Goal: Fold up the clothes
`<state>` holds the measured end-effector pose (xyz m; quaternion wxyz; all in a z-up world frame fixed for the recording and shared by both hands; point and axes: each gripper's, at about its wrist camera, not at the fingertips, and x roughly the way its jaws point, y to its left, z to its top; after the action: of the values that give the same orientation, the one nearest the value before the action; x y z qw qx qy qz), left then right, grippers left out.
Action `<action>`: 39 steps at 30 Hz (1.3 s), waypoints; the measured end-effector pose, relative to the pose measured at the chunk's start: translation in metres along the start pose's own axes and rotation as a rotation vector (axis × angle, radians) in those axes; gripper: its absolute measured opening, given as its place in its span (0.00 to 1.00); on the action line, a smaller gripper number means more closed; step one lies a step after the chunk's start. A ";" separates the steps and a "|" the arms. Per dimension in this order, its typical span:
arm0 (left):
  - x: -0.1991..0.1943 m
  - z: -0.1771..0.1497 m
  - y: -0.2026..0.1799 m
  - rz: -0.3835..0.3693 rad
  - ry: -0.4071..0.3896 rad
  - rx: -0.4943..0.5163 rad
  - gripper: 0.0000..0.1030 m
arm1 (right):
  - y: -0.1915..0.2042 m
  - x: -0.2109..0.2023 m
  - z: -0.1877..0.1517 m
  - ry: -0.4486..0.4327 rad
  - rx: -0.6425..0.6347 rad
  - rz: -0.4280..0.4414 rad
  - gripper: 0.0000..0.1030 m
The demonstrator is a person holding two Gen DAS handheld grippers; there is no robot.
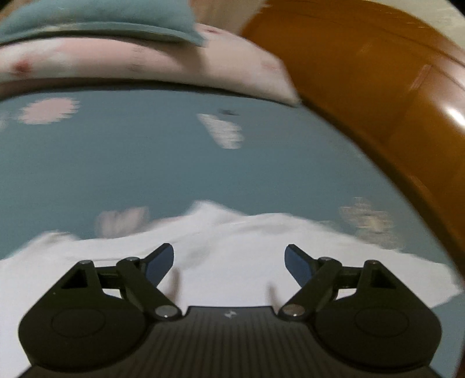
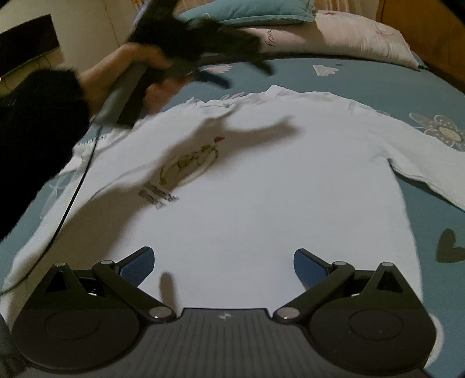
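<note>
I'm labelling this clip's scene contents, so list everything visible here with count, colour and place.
Shirt: one, white long-sleeved with a chest print, spread flat on the bed.
Bedsheet: one, blue-grey with flower and heart prints, under the shirt.
Pillow: one, pale pink, at the head of the bed.
Cushion: one, teal, lying on the pillow.
Headboard: one, orange-brown wood, beyond the pillow.
Cable: one, black, trailing over the shirt's left side.
Left gripper: one, black with blue pads, open and empty, above the shirt.
Right gripper: one, same colours, open and empty, over the shirt's hem.
Hand: one, with a dark sleeve, holding the left gripper.
</note>
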<state>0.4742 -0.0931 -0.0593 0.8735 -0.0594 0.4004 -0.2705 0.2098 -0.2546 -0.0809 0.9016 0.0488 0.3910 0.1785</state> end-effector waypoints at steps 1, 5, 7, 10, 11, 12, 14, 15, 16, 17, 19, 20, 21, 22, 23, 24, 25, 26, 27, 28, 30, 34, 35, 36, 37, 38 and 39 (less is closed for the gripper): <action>0.010 0.003 -0.006 -0.034 0.012 -0.003 0.81 | -0.002 -0.002 -0.003 -0.002 -0.009 -0.008 1.00; 0.059 0.012 -0.017 -0.039 0.050 -0.016 0.80 | -0.011 -0.007 -0.006 -0.005 -0.006 0.001 1.00; 0.078 0.018 -0.013 -0.005 0.042 -0.026 0.80 | -0.015 -0.010 -0.007 -0.004 0.002 0.008 1.00; 0.091 0.028 -0.004 -0.006 -0.011 -0.070 0.80 | -0.016 -0.011 -0.007 0.000 0.010 0.016 1.00; 0.093 0.031 -0.002 -0.015 -0.022 -0.088 0.80 | -0.016 -0.010 -0.006 0.002 0.010 0.016 1.00; 0.094 0.033 -0.001 -0.017 -0.030 -0.102 0.80 | -0.016 -0.010 -0.006 0.004 0.009 0.016 1.00; 0.090 0.034 -0.005 -0.004 -0.031 -0.107 0.80 | -0.014 -0.010 -0.006 0.005 0.009 0.014 1.00; 0.086 0.034 -0.008 -0.009 -0.035 -0.103 0.80 | -0.013 -0.010 -0.006 0.005 0.008 0.012 1.00; 0.080 0.031 -0.013 -0.026 -0.036 -0.093 0.80 | -0.012 -0.009 -0.006 0.006 0.007 0.010 1.00; 0.074 0.029 -0.018 -0.042 -0.038 -0.083 0.80 | -0.011 -0.009 -0.006 0.007 0.004 0.005 1.00; 0.065 0.021 -0.028 -0.094 -0.014 -0.060 0.81 | -0.009 -0.007 -0.006 0.008 -0.002 -0.003 1.00; 0.066 0.017 -0.034 -0.121 0.012 -0.040 0.81 | -0.008 -0.006 -0.006 0.009 -0.005 -0.007 1.00; 0.068 0.013 -0.040 -0.138 0.038 -0.020 0.81 | -0.008 -0.006 -0.006 0.010 -0.008 -0.011 1.00; 0.071 0.010 -0.046 -0.148 0.061 -0.002 0.81 | -0.007 -0.005 -0.006 0.010 -0.012 -0.015 1.00; 0.077 0.008 -0.050 -0.141 0.077 0.013 0.81 | -0.007 -0.004 -0.005 0.011 -0.012 -0.017 1.00; 0.082 0.006 -0.053 -0.132 0.087 0.022 0.81 | -0.006 -0.003 -0.004 0.011 -0.011 -0.015 1.00; 0.087 0.005 -0.054 -0.117 0.085 0.023 0.81 | -0.005 -0.003 -0.003 0.010 -0.009 -0.013 1.00; 0.091 0.005 -0.055 -0.104 0.079 0.021 0.81 | -0.005 -0.002 -0.003 0.009 -0.007 -0.010 1.00; 0.096 0.006 -0.055 -0.098 0.068 0.019 0.81 | -0.004 -0.002 -0.002 0.008 -0.006 -0.007 1.00; 0.100 0.009 -0.056 -0.090 0.059 0.022 0.82 | -0.004 -0.001 -0.002 0.008 -0.003 -0.005 1.00; 0.108 0.015 -0.058 -0.065 0.059 0.023 0.82 | -0.005 0.000 -0.001 0.008 0.005 -0.001 1.00; 0.090 0.015 -0.066 -0.006 0.082 0.034 0.81 | -0.009 -0.001 0.002 0.009 0.043 0.012 1.00; 0.081 0.015 -0.067 0.003 0.082 0.043 0.81 | -0.010 -0.002 0.003 0.011 0.053 0.016 1.00; 0.070 0.014 -0.067 0.011 0.082 0.049 0.81 | -0.011 -0.002 0.003 0.011 0.060 0.018 1.00; 0.058 0.015 -0.065 0.016 0.082 0.049 0.81 | -0.011 -0.003 0.004 0.011 0.067 0.020 1.00; 0.045 0.015 -0.064 0.026 0.079 0.054 0.81 | -0.013 -0.004 0.004 0.011 0.072 0.021 1.00; 0.031 0.014 -0.065 0.041 0.075 0.068 0.81 | -0.013 -0.004 0.004 0.013 0.070 0.017 1.00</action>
<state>0.4734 -0.1655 -0.0503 0.8648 -0.0114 0.4245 -0.2680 0.2143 -0.2674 -0.0783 0.8952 0.0826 0.4023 0.1727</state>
